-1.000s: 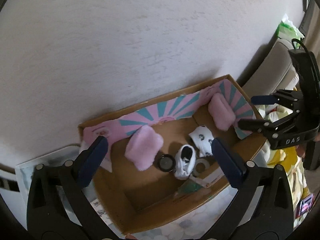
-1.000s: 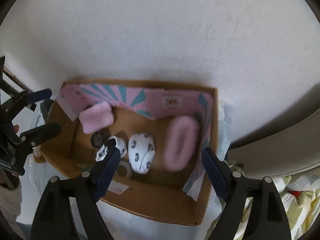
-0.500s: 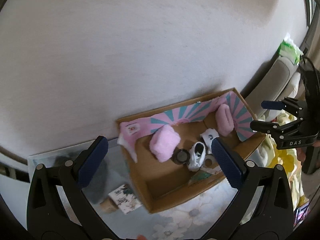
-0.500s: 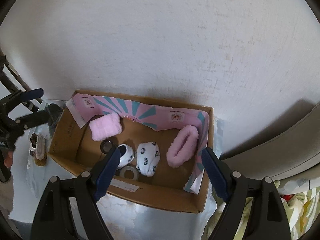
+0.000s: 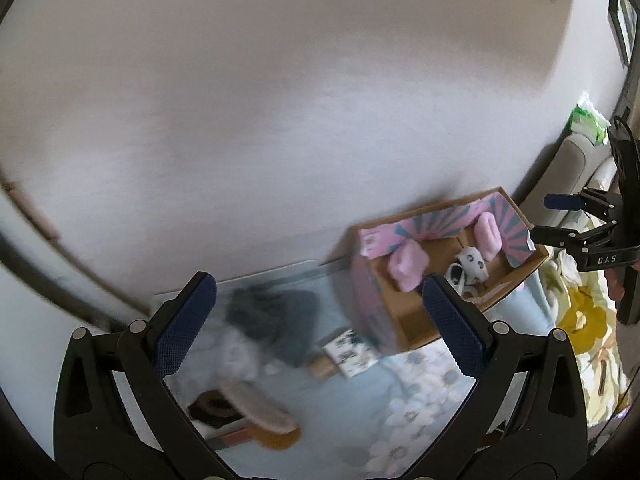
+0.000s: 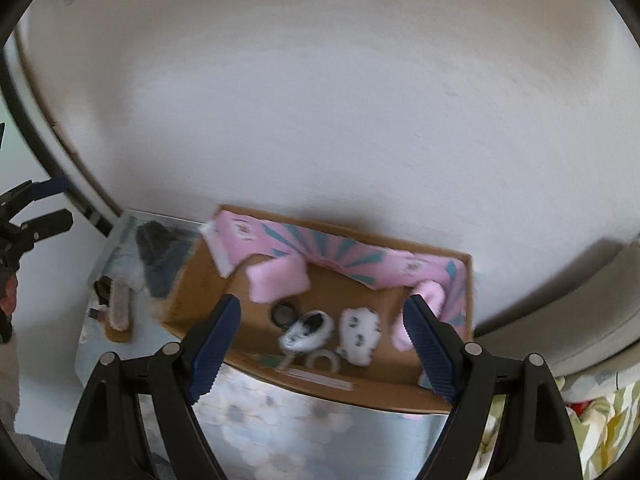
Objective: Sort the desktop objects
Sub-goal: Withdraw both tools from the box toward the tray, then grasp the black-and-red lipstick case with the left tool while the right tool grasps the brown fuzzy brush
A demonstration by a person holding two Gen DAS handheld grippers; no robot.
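Motion blur smears most of what lies under the left gripper [image 5: 316,326]: between its wide-spread, empty jaws a dark grey bundle [image 5: 276,320] and a pale fuzzy piece [image 5: 244,368] on the blue flowered cloth [image 5: 404,408] cannot be identified, and a brown round thing [image 5: 212,406] below them is half hidden by the left finger. A small printed card or packet [image 5: 350,352] lies ahead of the right finger; its print is too small to read. The cardboard box [image 5: 404,320] sits ahead and to the right of this gripper, against the white wall [image 5: 280,120].

The right gripper [image 6: 322,342] hangs over that box with its jaws wide apart and nothing between the pads. Past its fingertips lie a pink fuzzy sock [image 6: 280,278], a second pink one [image 6: 428,300] partly behind the right finger, two white patterned socks [image 6: 358,332], a dark round lid [image 6: 284,312] and a tape roll [image 6: 324,360]. The box's pink and teal liner [image 6: 320,252] bears small marks, unreadable.

In the left wrist view, the right gripper's body reads "DAS".
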